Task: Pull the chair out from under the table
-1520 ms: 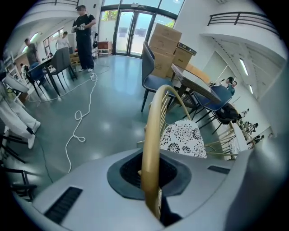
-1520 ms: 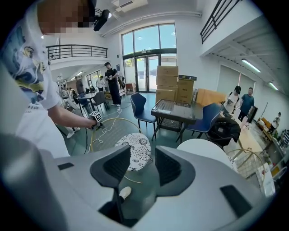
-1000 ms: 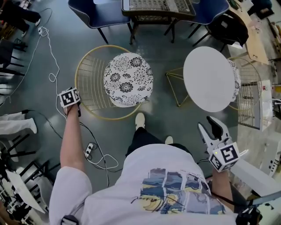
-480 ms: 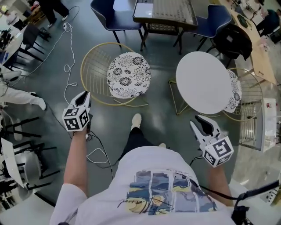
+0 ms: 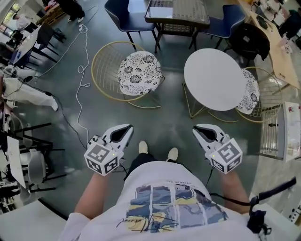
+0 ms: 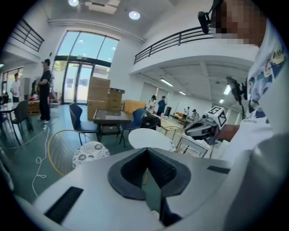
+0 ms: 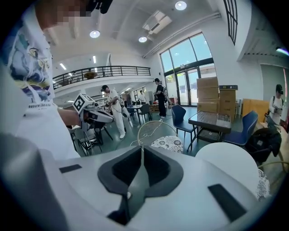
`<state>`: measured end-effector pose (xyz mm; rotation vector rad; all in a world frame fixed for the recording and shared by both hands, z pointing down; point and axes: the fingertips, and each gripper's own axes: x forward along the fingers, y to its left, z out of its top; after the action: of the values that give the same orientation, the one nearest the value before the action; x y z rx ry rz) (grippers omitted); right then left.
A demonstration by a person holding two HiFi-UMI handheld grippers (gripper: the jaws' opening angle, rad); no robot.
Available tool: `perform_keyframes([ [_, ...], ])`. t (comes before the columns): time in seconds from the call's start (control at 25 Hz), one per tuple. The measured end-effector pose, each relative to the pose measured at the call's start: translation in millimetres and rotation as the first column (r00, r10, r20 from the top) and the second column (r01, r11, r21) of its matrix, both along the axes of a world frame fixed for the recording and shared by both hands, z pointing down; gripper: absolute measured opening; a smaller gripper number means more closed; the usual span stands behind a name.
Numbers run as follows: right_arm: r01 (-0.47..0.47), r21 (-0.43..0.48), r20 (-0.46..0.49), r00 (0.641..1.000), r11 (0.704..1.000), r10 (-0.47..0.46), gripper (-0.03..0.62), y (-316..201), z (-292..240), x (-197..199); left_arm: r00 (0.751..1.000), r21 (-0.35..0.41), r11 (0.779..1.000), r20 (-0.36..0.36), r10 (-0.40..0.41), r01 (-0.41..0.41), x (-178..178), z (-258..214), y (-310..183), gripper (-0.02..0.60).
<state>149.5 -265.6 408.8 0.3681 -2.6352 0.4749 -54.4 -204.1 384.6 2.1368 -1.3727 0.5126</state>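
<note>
A gold wire chair (image 5: pixel 106 70) with a floral cushion (image 5: pixel 139 73) stands free on the floor, left of the round white table (image 5: pixel 215 80). A second wire chair (image 5: pixel 254 94) sits at the table's right, its cushion partly under the top. My left gripper (image 5: pixel 126 128) is shut and empty, held in front of my body, well short of the chair. My right gripper (image 5: pixel 197 128) hovers beside it, its jaws closing to nearly together with nothing between them. The left gripper view shows the left gripper (image 6: pixel 146 151), cushion (image 6: pixel 90 153) and table (image 6: pixel 149 139). In the right gripper view, my right gripper (image 7: pixel 141 149) points toward the cushion (image 7: pixel 168 143).
Dark blue chairs and a dark table (image 5: pixel 176 12) stand behind the gold chair. A white cable (image 5: pixel 82 70) trails across the floor at left. Black chairs (image 5: pixel 28 141) crowd the left edge, and a wire rack (image 5: pixel 275 132) stands at the right. People stand far off.
My left gripper has come away from the chair's rim and risen in toward my body. The right gripper drew inward too, and its wide-open jaws have closed.
</note>
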Motion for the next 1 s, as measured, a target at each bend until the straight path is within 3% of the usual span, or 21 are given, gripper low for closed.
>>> perform_keyframes([
  [0.12, 0.001, 0.019, -0.004, 1.0, 1.0, 0.0, 0.026, 24.8, -19.0, 15.6, 0.99, 0.065, 0.989, -0.026, 0.137, -0.135, 56.2, -33.3, 17.0, 0.009],
  [0.28, -0.007, -0.017, -0.009, 1.0, 1.0, 0.006, 0.025, 36.4, -54.7, 6.0, 0.956, 0.076, 0.953, 0.05, 0.29, -0.293, 79.4, -83.6, 21.6, 0.009],
  [0.4, -0.003, -0.009, -0.014, 1.0, 1.0, 0.003, 0.025, 56.6, -57.8, -28.6, 0.944, 0.09, 0.94, 0.015, 0.33, -0.33, 59.7, -92.7, 41.1, 0.009],
  [0.56, 0.007, 0.03, -0.02, 1.0, 1.0, -0.006, 0.025, 104.6, -58.0, -86.1, 0.946, 0.097, 0.947, -0.084, 0.314, -0.306, 10.6, -89.6, 86.3, 0.009],
  [0.84, -0.011, 0.05, -0.049, 0.999, 0.999, 0.014, 0.018, 172.7, -68.4, -167.7, 0.938, 0.107, 0.944, -0.122, 0.325, -0.313, -62.9, -93.7, 149.0, 0.009],
  [1.0, -0.011, 0.044, -0.045, 0.999, 0.999, 0.013, 0.015, 204.0, -78.3, -195.5, 0.935, 0.101, 0.942, -0.123, 0.331, -0.32, -84.7, -96.2, 174.6, 0.009],
])
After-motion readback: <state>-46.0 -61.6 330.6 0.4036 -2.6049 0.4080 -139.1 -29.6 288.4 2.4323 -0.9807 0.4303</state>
